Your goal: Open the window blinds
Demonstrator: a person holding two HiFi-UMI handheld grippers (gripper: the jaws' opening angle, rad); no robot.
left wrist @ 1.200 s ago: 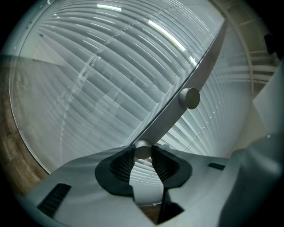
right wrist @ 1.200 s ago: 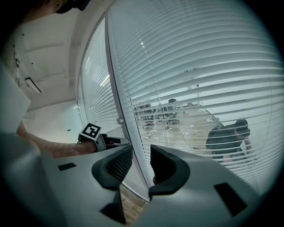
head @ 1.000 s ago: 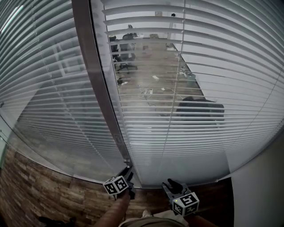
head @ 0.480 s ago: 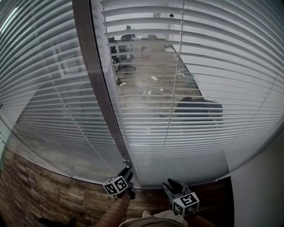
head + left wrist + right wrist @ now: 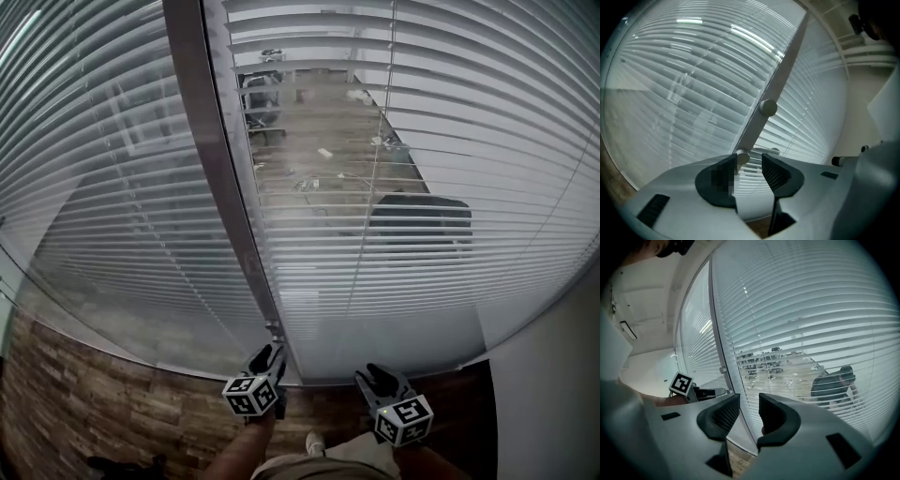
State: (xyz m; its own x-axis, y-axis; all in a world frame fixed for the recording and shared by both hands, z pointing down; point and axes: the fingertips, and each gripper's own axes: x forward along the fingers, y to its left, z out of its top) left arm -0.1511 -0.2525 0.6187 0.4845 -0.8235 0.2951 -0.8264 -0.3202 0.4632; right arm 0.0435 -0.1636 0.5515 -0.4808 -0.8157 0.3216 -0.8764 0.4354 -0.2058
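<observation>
Left gripper [image 5: 266, 357]: jaws just eased apart around the small round metal knob [image 5: 742, 158] on the grey post [image 5: 211, 159]; right gripper [image 5: 375, 377] slightly parted, empty.

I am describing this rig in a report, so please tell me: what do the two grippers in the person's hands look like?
The left gripper and the right gripper look alike: smooth, pale grey moulded bodies that end in two black pads with a fine ribbed surface. Each carries a cube with black-and-white square markers. No cables or sleeves are visible.
</observation>
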